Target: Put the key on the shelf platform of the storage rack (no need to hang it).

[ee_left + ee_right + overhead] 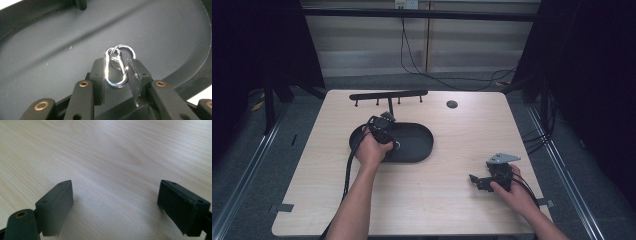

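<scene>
Shiny silver metal clip (115,71) with its small ring sits pinched in the left gripper (116,75) jaws, over the black oval tray (50,50). It is smooth, so it could slip and fall. The right gripper (115,202) jaws are spread apart above the wooden counter (105,150).

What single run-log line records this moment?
left gripper: shut on carabiner | over black tray | right gripper: open, empty, above table

A pale wooden table (452,200) stands on grey floor (262,165); behind it, a light panelled wall (362,45) with dangling black cables (422,67), flanked by dark curtains (257,45).
</scene>
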